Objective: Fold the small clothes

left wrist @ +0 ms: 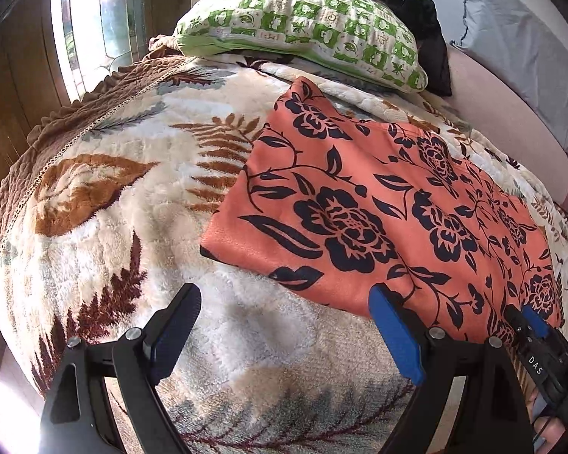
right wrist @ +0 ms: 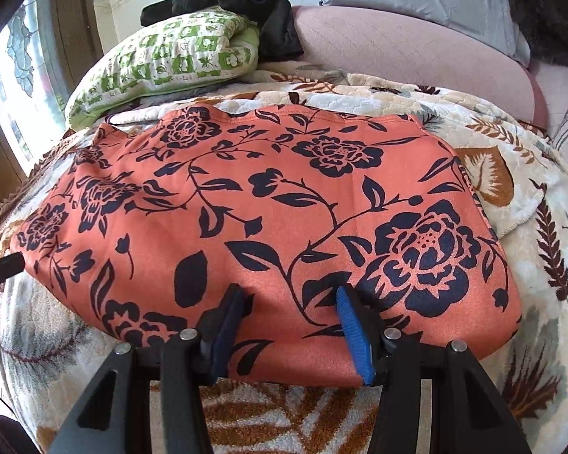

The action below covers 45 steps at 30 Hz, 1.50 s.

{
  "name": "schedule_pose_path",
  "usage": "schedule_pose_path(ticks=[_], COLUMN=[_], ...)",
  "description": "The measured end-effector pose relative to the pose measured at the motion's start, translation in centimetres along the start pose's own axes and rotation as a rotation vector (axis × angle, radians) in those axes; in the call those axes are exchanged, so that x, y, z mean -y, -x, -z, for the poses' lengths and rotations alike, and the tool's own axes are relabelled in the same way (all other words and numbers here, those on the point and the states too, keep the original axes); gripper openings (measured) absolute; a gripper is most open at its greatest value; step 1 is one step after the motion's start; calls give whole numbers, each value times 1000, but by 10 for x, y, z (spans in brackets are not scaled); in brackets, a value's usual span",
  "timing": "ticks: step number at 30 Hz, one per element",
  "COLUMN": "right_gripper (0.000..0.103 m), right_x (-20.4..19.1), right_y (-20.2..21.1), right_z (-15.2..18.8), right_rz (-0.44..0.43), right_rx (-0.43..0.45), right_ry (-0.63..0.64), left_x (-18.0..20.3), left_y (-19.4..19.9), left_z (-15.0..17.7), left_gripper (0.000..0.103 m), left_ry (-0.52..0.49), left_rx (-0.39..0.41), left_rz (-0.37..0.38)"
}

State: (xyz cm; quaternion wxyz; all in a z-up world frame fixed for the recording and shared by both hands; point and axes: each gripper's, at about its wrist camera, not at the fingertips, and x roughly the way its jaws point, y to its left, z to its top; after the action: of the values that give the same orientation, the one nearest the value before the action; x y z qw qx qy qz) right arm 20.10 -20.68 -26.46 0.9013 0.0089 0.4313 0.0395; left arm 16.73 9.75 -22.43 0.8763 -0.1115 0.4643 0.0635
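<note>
An orange garment (left wrist: 378,196) (right wrist: 265,196) with a dark flower print lies flat on the fleece leaf-print blanket (left wrist: 113,189) (right wrist: 530,265). My left gripper (left wrist: 284,295) is open wide above the blanket at the garment's near left corner. Its right finger (left wrist: 394,333) overlaps the garment's near edge, and nothing is between the jaws but blanket. My right gripper (right wrist: 288,293) stands about half open with its fingertips down on the garment's near edge. Flat cloth shows between them and is not pinched. In the left wrist view the right gripper (left wrist: 522,321) shows at the garment's near right corner.
A green-and-white patterned pillow (left wrist: 303,26) (right wrist: 163,60) lies at the head of the bed with a black garment (left wrist: 409,3) (right wrist: 253,3) behind it. A pink cushion (right wrist: 397,49) and a grey pillow (left wrist: 522,49) are at the back right. A window (left wrist: 94,19) is to the left.
</note>
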Motion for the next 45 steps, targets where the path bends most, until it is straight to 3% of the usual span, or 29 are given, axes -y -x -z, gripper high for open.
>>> schedule_pose_path(ticks=[4, 9, 14, 18, 24, 28, 33, 36, 42, 45], right_gripper=[55, 55, 55, 55, 55, 55, 55, 55, 59, 59], right_x=[-2, -10, -50, -89, -127, -131, -124, -113, -89, -70], right_y=[0, 4, 26, 15, -19, -28, -24, -8, 25, 31], right_z=[-2, -26, -59, -74, -63, -50, -59, -65, -65, -59], right_rz=[18, 50, 60, 20, -5, 19, -9, -74, -107, -134], right_rx=[-24, -175, -80, -103, -220, -240, -306, -270, -128, -103], right_ry=[-10, -90, -32, -1, -4, 15, -34, -83, -121, -147], left_x=[-16, -37, -46, -48, -47, -50, -46, -37, -21, -14], left_y=[1, 0, 4, 0, 0, 2, 3, 3, -1, -6], left_z=[-8, -15, -20, -22, -24, -23, -17, -13, -10, -10], left_gripper=[90, 90, 90, 90, 90, 90, 90, 90, 90, 90], left_ry=[8, 33, 35, 35, 3, 9, -10, -40, -41, -28], left_rx=[19, 25, 44, 33, 39, 31, -1, -27, -73, -91], left_rz=[-16, -26, -32, -22, -22, 4, 73, 152, 274, 296])
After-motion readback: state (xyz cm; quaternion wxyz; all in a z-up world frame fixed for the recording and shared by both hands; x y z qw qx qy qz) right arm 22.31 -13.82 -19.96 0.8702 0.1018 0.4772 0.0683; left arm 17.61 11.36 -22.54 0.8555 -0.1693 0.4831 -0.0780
